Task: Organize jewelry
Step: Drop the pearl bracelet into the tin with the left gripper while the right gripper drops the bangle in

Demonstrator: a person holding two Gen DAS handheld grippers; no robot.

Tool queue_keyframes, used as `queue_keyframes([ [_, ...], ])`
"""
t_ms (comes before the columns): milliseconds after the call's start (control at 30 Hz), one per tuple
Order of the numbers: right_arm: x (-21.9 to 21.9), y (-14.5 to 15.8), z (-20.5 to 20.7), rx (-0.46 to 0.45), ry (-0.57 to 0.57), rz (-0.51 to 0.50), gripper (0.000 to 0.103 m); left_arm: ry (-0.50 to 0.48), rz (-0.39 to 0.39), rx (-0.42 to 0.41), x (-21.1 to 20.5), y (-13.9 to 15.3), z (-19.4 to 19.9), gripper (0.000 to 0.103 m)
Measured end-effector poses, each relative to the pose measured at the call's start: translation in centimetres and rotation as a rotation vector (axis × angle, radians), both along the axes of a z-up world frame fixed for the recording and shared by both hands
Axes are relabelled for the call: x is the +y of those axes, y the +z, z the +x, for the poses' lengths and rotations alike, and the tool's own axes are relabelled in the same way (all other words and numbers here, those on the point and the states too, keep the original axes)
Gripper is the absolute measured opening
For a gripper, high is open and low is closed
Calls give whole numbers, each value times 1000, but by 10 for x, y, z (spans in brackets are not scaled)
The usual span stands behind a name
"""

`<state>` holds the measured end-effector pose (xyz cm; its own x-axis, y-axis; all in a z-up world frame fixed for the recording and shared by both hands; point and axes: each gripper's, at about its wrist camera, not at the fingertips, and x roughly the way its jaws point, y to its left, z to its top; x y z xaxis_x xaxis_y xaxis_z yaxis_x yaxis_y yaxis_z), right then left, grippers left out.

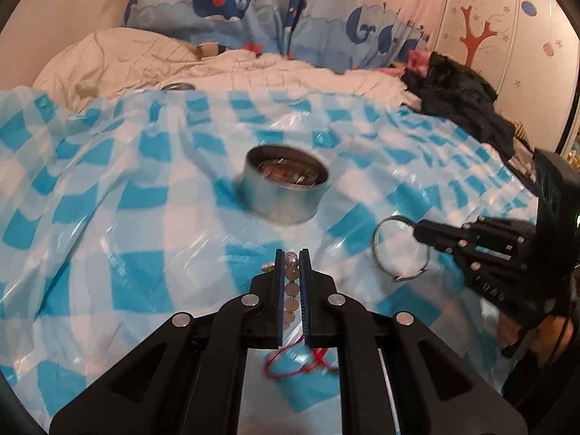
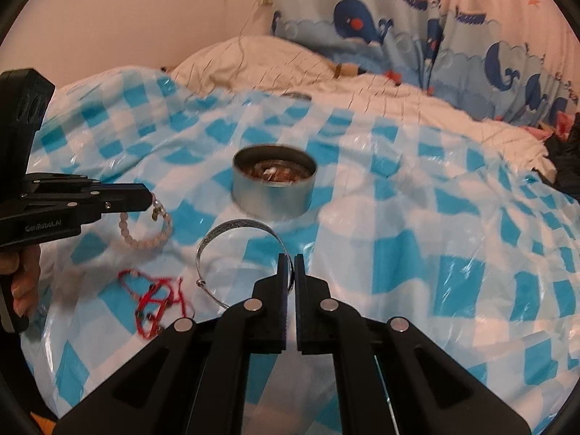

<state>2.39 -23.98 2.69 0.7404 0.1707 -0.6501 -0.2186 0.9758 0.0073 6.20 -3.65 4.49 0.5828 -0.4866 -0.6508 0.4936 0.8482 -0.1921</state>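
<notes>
A round metal tin (image 1: 286, 190) with jewelry inside stands on the blue-checked plastic sheet (image 1: 108, 239); it also shows in the right wrist view (image 2: 273, 186). My left gripper (image 1: 292, 259) is shut on a pale bead bracelet (image 1: 291, 279), which hangs as a loop in the right wrist view (image 2: 145, 233). My right gripper (image 2: 289, 264) is shut on a silver bangle (image 2: 235, 230), held above the sheet right of the left gripper (image 1: 398, 250). A red string bracelet (image 2: 152, 301) lies on the sheet below the left gripper.
The sheet covers a bed with a white quilt (image 1: 108, 58) and whale-print curtain (image 1: 224, 0) behind. A dark garment (image 1: 464, 98) lies at the far right. A small metal lid (image 1: 177, 87) sits at the sheet's far edge.
</notes>
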Motion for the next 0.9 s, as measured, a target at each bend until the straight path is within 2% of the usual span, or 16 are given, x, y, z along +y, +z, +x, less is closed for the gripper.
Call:
queue_keyframes([
  [300, -15, 4, 20, -12, -57, 40, 4, -2, -127, -36, -38, 36, 48, 7],
  [500, -21, 6, 36, -18, -79, 55, 4, 29, -207, 0, -50, 28, 89, 7],
  [567, -21, 6, 43, -22, -83, 51, 4, 65, -186, 25, -54, 19, 105, 7],
  [633, -20, 5, 49, -20, -85, 54, 4, 121, -124, 77, -56, 3, 121, 7],
  [700, -19, 5, 56, -22, -84, 53, 4, 186, -109, 133, -49, -11, 130, 8],
  [767, -16, 7, 67, -29, -80, 49, 4, 205, -89, 131, -44, -11, 130, 10],
  [900, -5, 11, 94, -41, -66, 34, 4, 250, -103, 93, -26, -2, 122, 34],
])
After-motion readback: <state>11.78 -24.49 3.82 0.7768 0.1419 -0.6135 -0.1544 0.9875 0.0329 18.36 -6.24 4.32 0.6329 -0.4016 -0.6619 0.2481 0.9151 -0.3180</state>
